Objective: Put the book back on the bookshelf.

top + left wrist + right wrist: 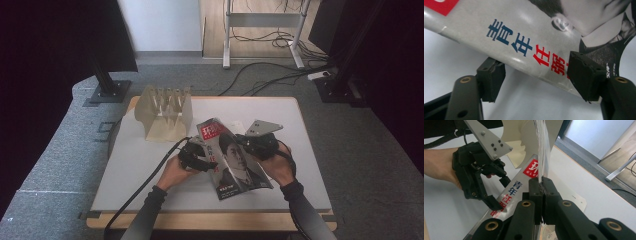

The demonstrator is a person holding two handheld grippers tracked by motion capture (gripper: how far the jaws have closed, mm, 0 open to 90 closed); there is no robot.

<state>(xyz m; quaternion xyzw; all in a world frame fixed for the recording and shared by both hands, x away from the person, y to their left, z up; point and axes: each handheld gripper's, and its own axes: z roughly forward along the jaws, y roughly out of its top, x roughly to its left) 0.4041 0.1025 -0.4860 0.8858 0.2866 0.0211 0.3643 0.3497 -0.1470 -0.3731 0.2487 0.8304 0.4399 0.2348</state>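
Jaws of the right gripper (541,185) are pressed together on the page edges of a magazine (235,157), which rise as a thin white fan straight up between the black pads. The left gripper (535,75) stands spread around the magazine's spine edge: one jaw sits under the cover and the other over it, with a visible gap at the lower jaw, so it brackets the cover without clamping it. In the right gripper view the left gripper (495,193) shows the same, its two jaws apart at the spine beside the blue and red characters.

From above, the magazine sits near the middle of the white table (310,165), partly lifted between the two hands. Its long axis runs from the far left, where the red title block is, toward the near right, cover with a portrait facing up. The left hand (175,172) is at its left side, the right hand (280,162) at its right.

Behind it, toward the far left of the table and apart from it, stands a beige slotted rack (165,112), upright.
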